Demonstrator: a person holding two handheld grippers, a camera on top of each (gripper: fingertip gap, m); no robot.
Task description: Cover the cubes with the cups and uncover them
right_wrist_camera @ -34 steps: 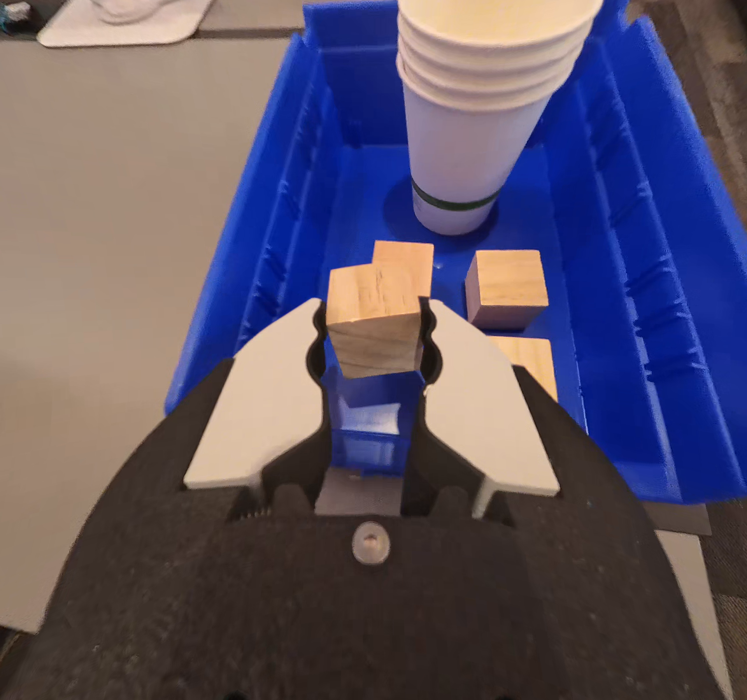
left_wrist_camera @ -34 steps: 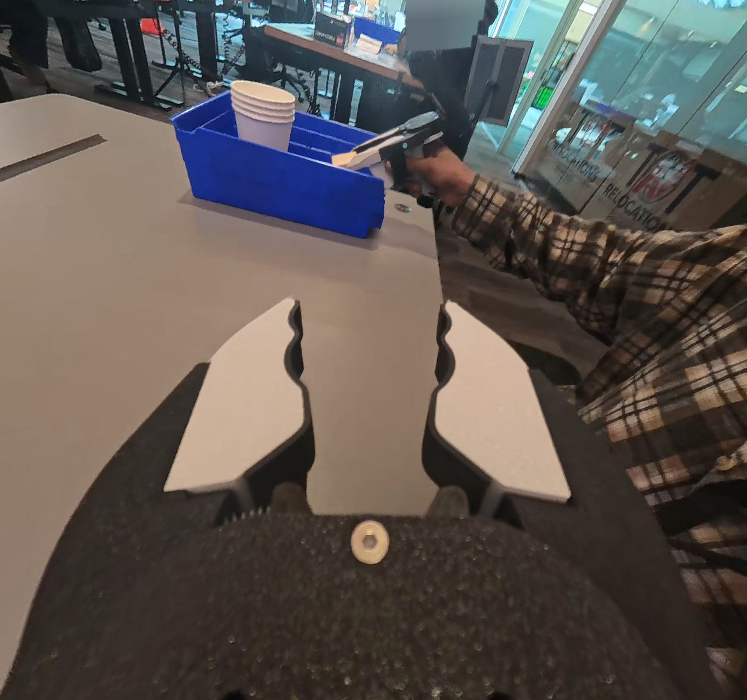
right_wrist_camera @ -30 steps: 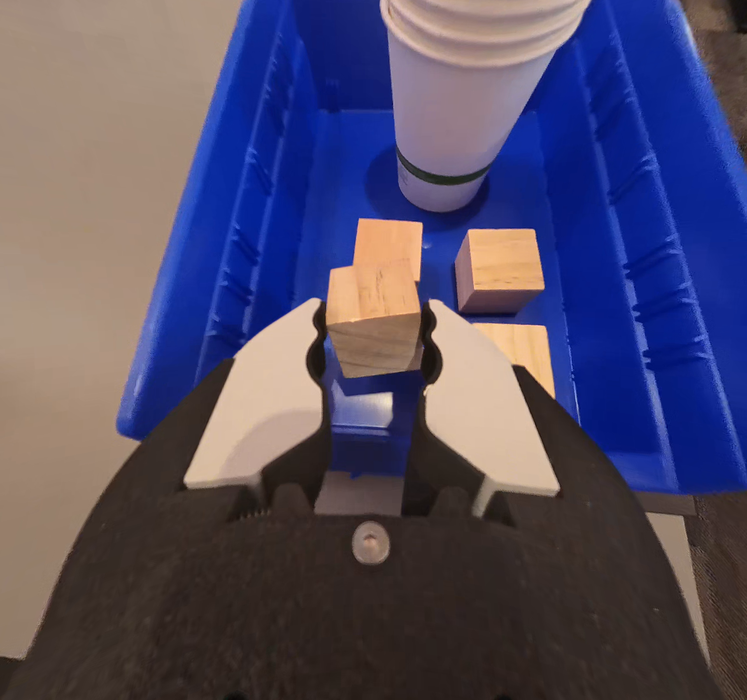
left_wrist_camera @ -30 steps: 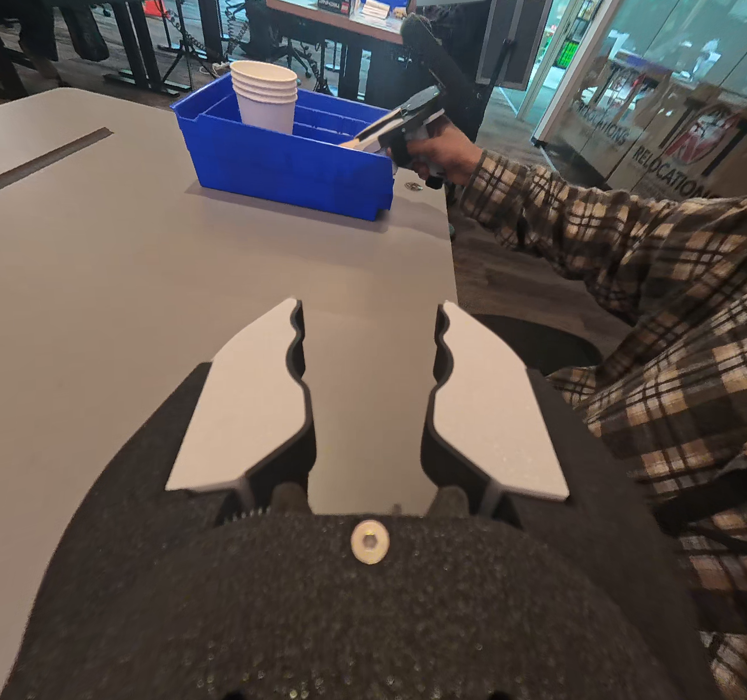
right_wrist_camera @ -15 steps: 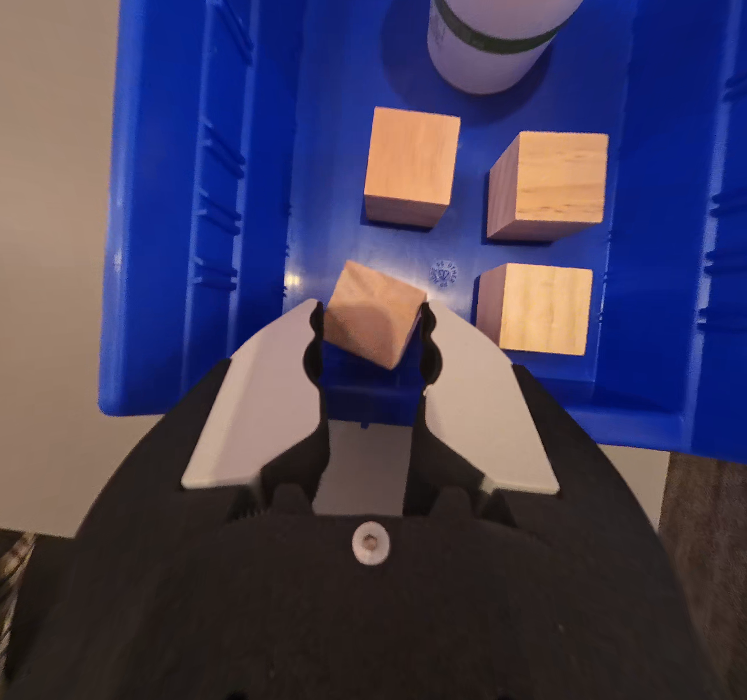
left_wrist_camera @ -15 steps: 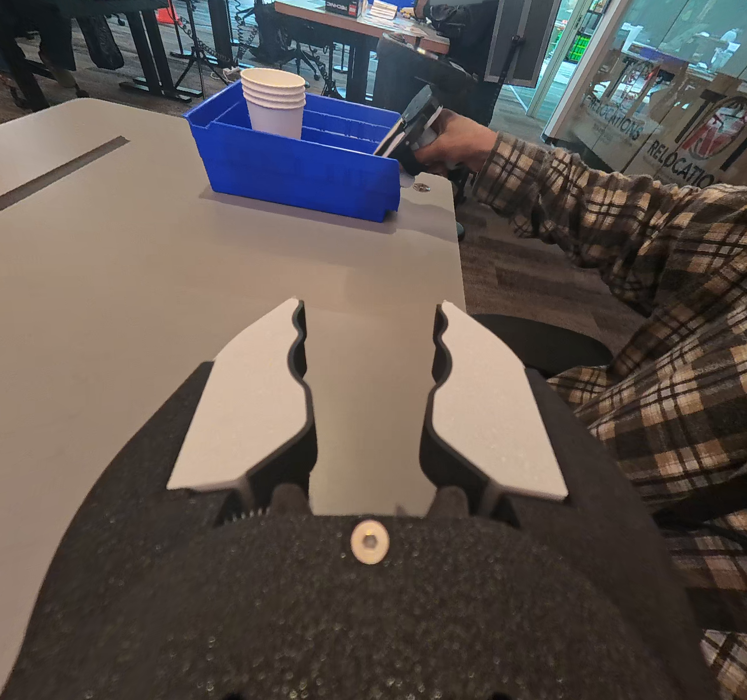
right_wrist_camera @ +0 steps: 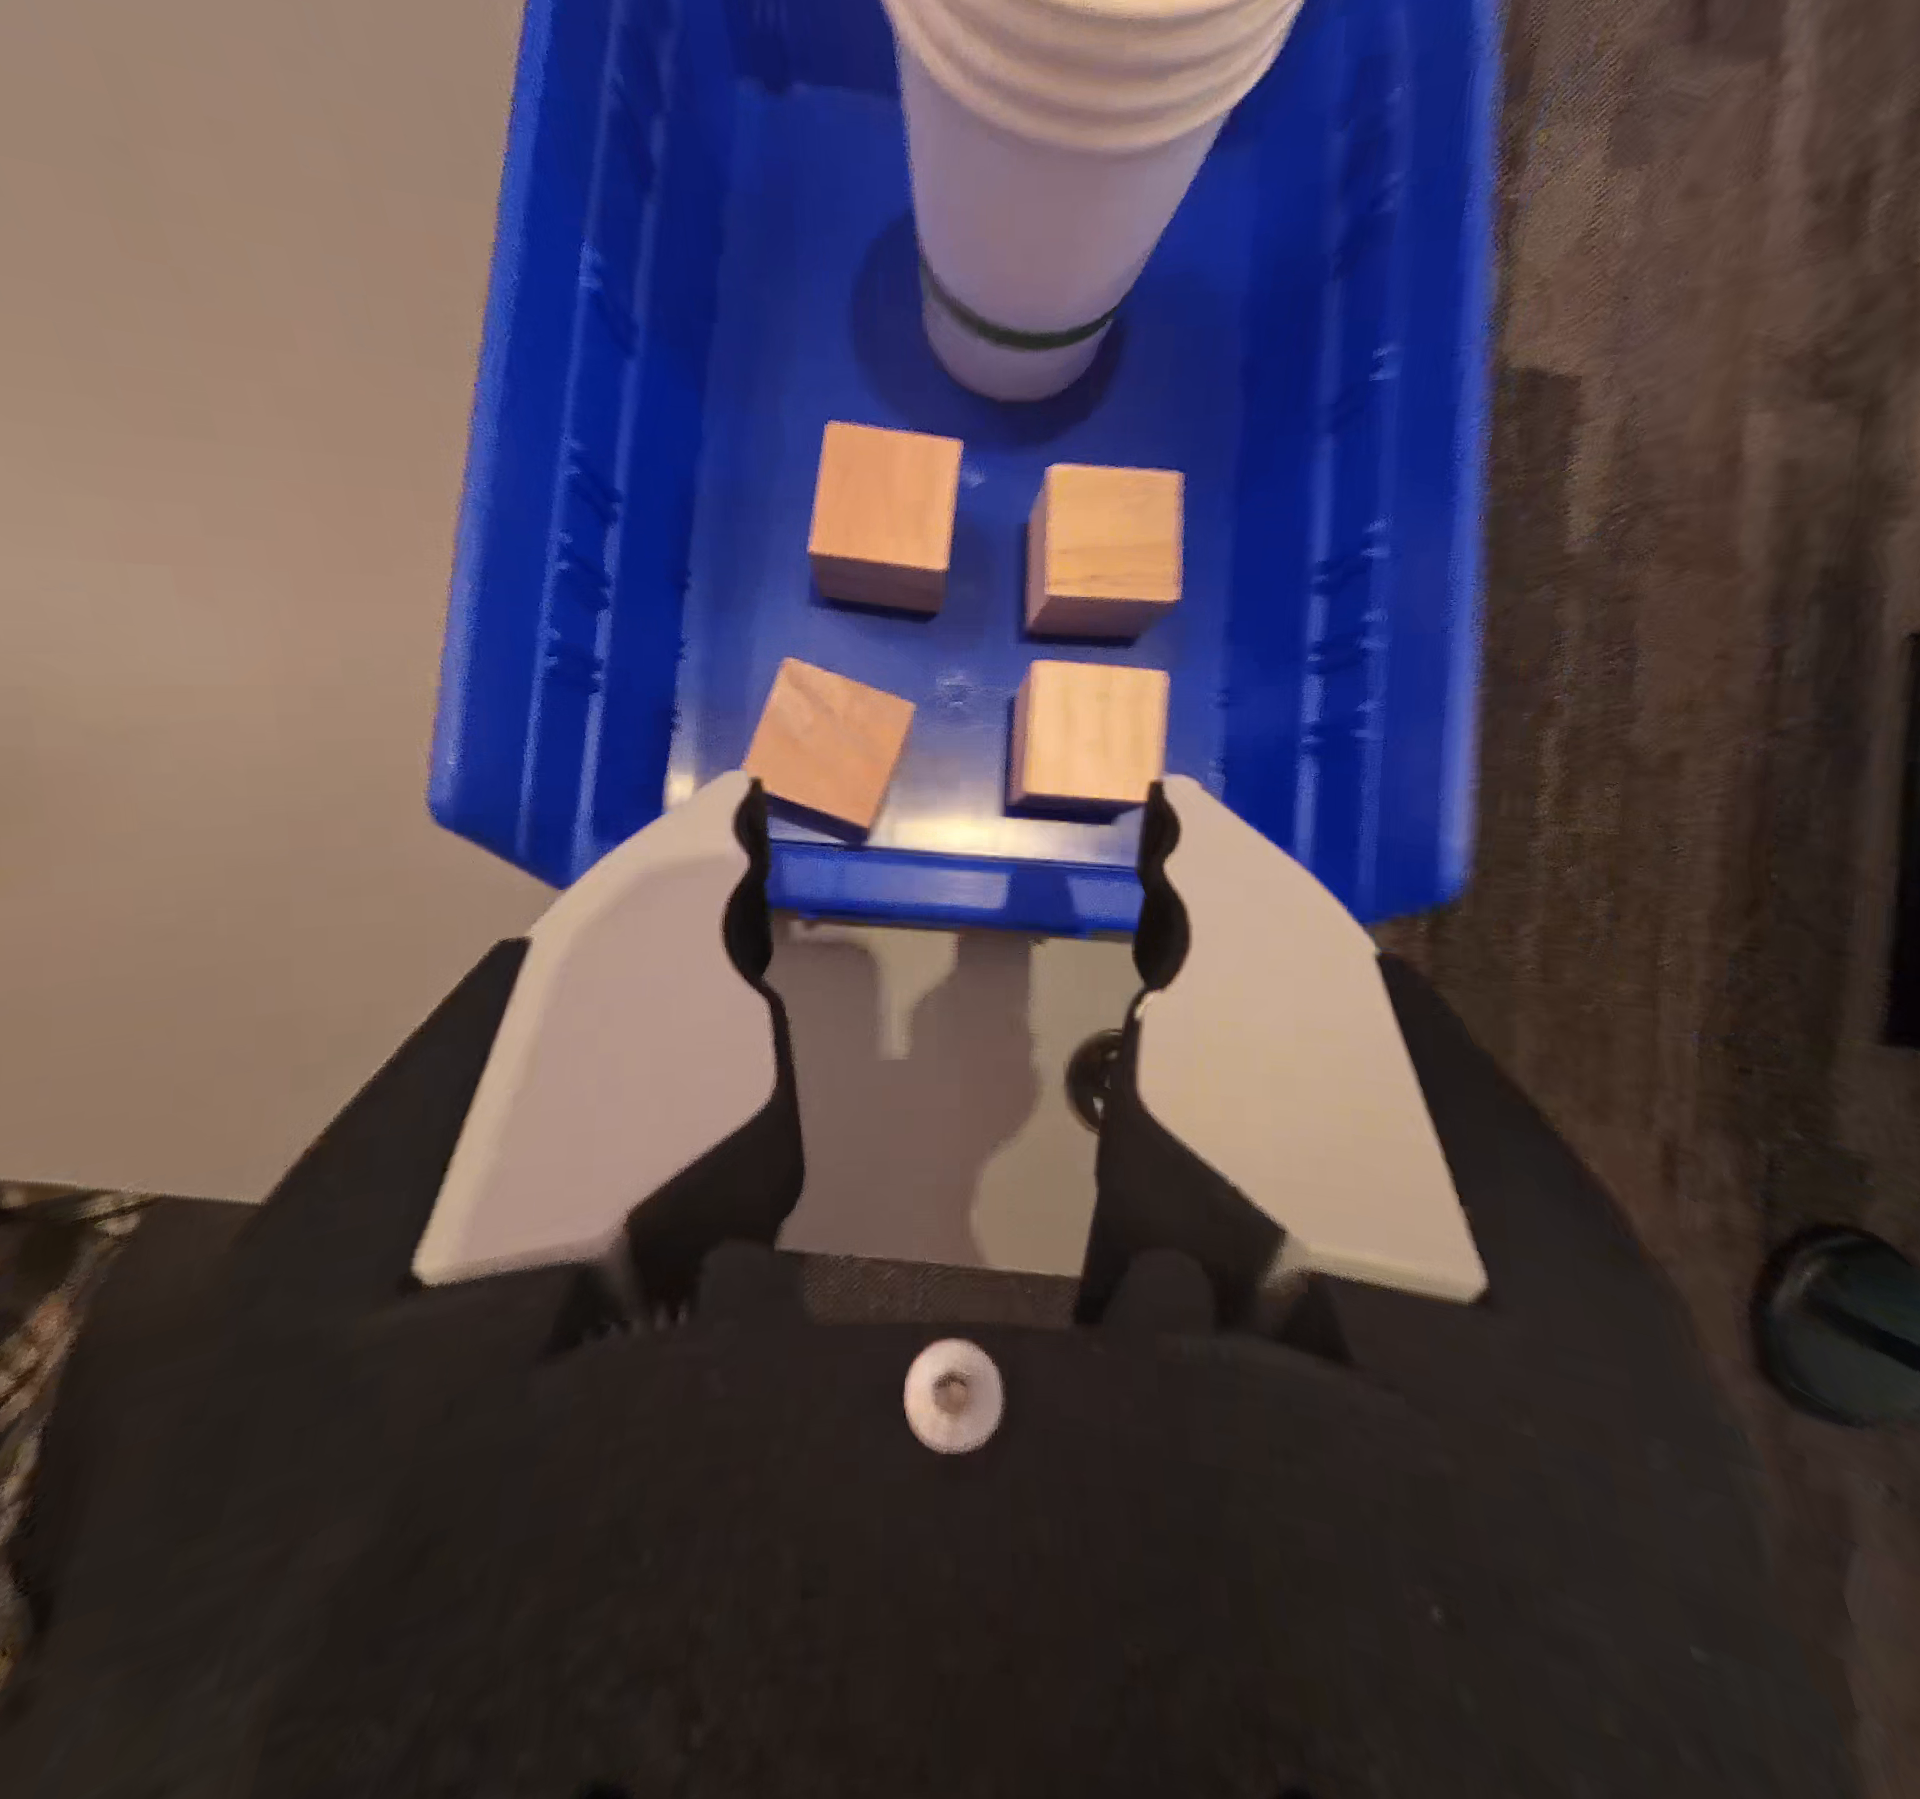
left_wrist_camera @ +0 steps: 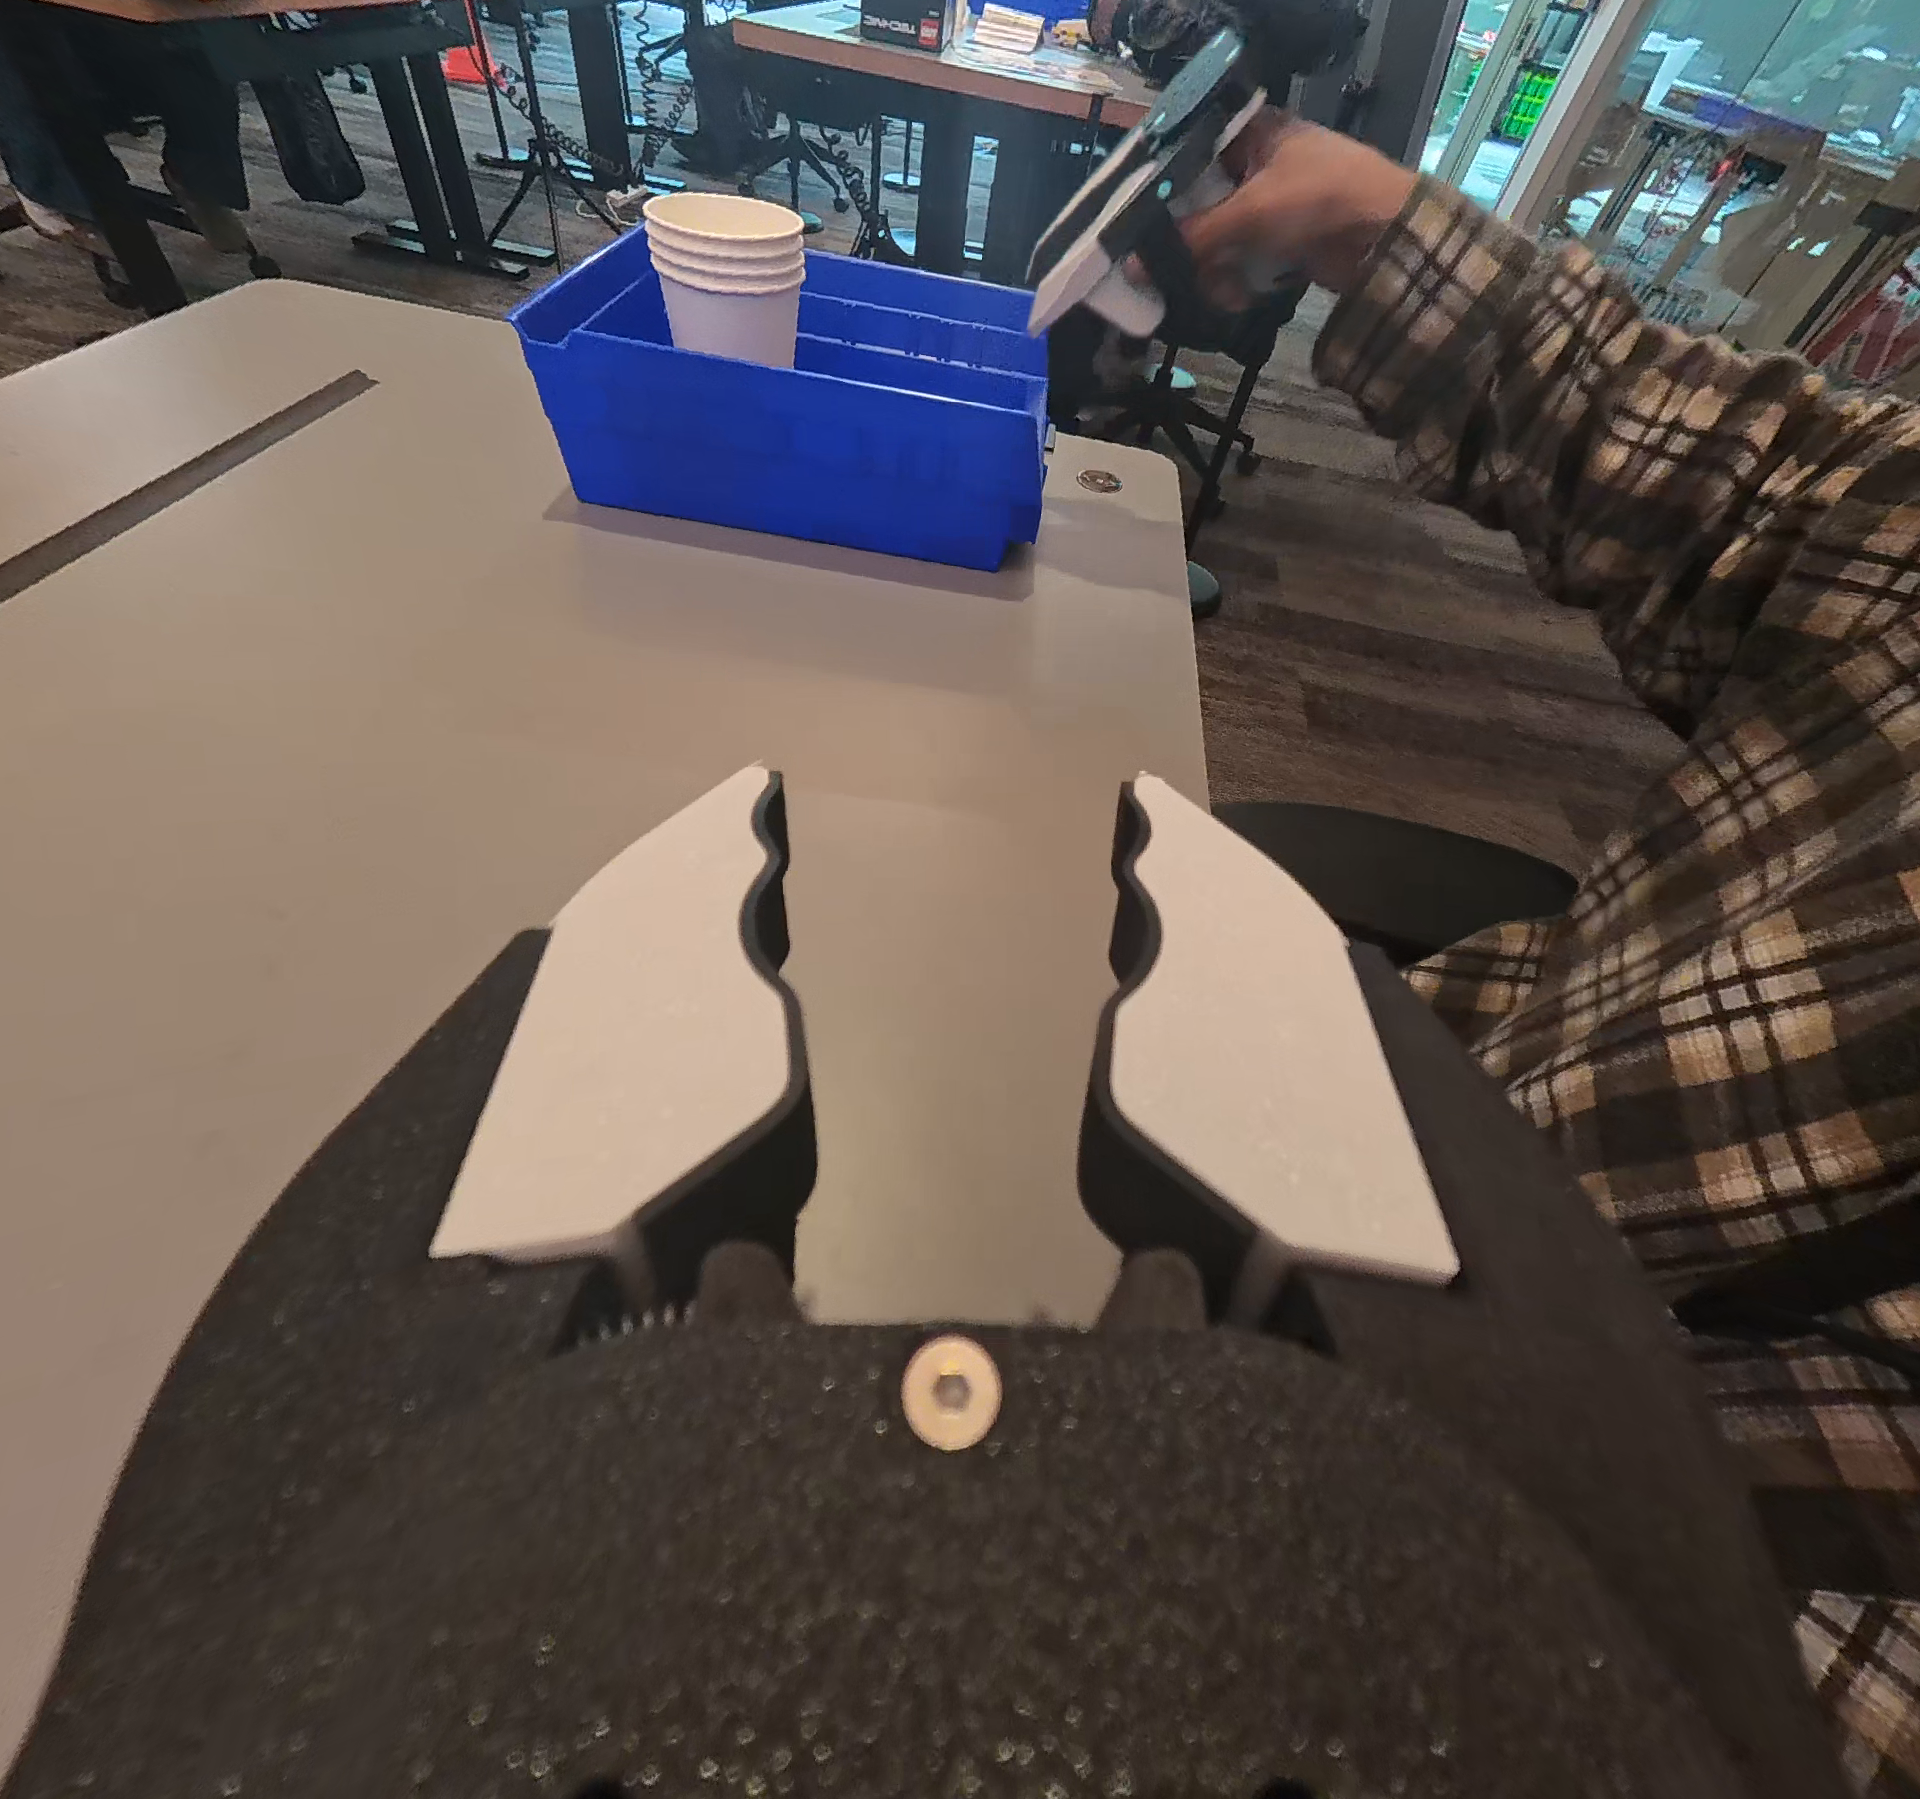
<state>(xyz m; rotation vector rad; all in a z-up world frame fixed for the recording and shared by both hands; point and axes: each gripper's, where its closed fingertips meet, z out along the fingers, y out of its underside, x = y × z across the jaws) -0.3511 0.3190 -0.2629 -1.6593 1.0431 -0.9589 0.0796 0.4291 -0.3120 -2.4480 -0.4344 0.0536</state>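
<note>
A blue bin [right_wrist_camera: 582, 544] on the grey table holds a stack of white paper cups [right_wrist_camera: 1070, 118] and several wooden cubes. The near-left cube [right_wrist_camera: 828, 747] lies turned at an angle; the others [right_wrist_camera: 1103, 544] sit square. My right gripper [right_wrist_camera: 951, 799] is open and empty, raised above the bin's near end. My left gripper [left_wrist_camera: 948, 799] is open and empty over the bare table, well short of the bin [left_wrist_camera: 790, 445]. In the left wrist view the cup stack [left_wrist_camera: 727, 284] stands up out of the bin and the right gripper [left_wrist_camera: 1127, 222] hangs above the bin's right end.
The table's right edge [left_wrist_camera: 1195, 669] runs just past the bin, with carpet floor and a dark chair seat [left_wrist_camera: 1403, 876] beyond. A plaid sleeve [left_wrist_camera: 1662, 606] reaches across the right side. Other desks and chairs stand behind.
My right gripper opened and let go of the wooden cube, which now lies in the bin's near-left corner. The gripper then rose and pulled back. My left gripper stayed open.
</note>
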